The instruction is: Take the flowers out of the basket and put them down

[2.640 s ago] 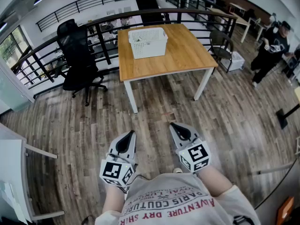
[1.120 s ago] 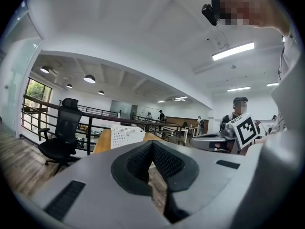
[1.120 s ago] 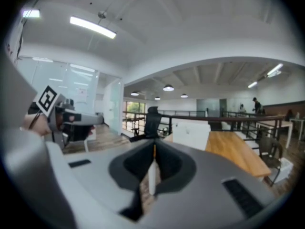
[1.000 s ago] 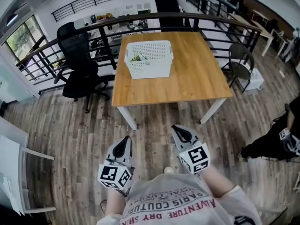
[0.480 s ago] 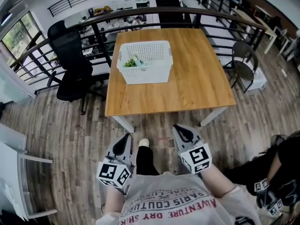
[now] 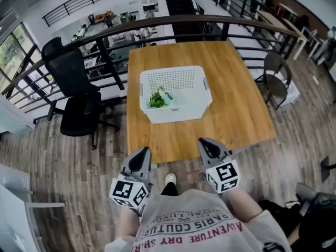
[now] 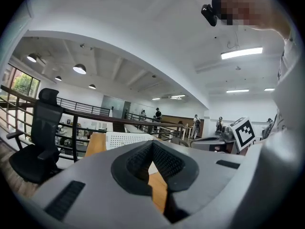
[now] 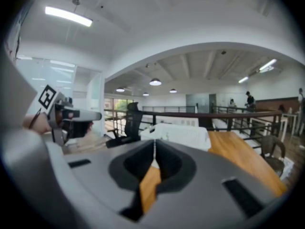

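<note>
- Flowers (image 6: pixel 159 97) lie in the left part of the white basket (image 6: pixel 181 111), mid wooden table (image 6: pixel 236 104). Green leaves, pale blooms.
- Left gripper (image 6: pixel 142 154) and right gripper (image 6: pixel 205 143): jaws together on both, nothing between them. Both are at the table's front edge, well apart from the basket.
- Step in hand looks like the approach. Open the jaws before crossing the rim.
- Come in from above and pinch stems, not blooms.
- Lift clear of the wall before going sideways; bare tabletop right of the basket looks like a fair drop spot.
</note>
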Action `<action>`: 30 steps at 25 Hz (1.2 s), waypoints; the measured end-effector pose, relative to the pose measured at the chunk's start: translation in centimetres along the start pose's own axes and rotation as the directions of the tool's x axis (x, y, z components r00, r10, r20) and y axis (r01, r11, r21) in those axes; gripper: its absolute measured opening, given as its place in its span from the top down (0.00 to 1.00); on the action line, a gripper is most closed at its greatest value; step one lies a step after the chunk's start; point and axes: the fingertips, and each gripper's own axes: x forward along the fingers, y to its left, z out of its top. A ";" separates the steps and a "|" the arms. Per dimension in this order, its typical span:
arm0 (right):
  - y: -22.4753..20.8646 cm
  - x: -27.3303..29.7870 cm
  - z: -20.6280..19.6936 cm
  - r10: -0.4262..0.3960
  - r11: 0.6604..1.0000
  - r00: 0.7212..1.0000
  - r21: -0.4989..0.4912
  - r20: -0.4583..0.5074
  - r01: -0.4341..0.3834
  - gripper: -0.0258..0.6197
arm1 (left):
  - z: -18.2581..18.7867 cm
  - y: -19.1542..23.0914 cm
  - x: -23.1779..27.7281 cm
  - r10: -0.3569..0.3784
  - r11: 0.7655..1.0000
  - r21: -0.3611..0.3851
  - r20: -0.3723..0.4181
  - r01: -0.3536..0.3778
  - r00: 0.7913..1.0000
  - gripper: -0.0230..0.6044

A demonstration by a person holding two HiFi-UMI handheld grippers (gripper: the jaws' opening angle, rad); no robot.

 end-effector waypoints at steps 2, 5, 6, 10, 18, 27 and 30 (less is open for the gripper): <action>-0.5 2.6 0.3 -0.011 1.000 1.000 0.000 0.006 0.011 0.91 | 0.1 2.1 1.7 -0.019 1.000 0.013 0.000 0.019 1.000 0.95; -1.0 6.5 0.2 -0.017 1.000 1.000 0.004 0.026 0.016 0.91 | -1.0 5.5 4.0 -0.041 0.999 0.019 0.007 0.041 0.999 0.95; -1.1 7.9 0.6 -0.019 1.000 1.000 0.009 0.022 0.018 0.91 | -0.9 6.8 4.8 -0.047 0.999 0.006 -0.001 0.047 0.999 0.95; -1.9 12.3 3.8 -0.020 0.999 0.998 0.031 -0.053 0.021 0.91 | 0.9 10.4 8.4 -0.063 0.996 -0.069 -0.071 0.059 0.995 0.95; -6.6 17.0 6.0 0.103 0.994 0.992 0.036 -0.067 -0.101 0.91 | 2.4 10.6 15.0 0.003 0.998 -0.070 -0.080 -0.009 0.997 0.95; -9.9 21.2 6.7 0.416 0.907 0.901 -0.010 -0.124 -0.420 0.91 | 3.6 10.7 18.7 0.189 0.978 -0.086 -0.011 -0.189 0.982 0.95; -9.7 23.1 6.5 0.506 0.854 0.845 -0.039 -0.172 -0.519 0.91 | 3.4 11.2 19.5 0.231 0.967 -0.109 -0.014 -0.231 0.973 0.95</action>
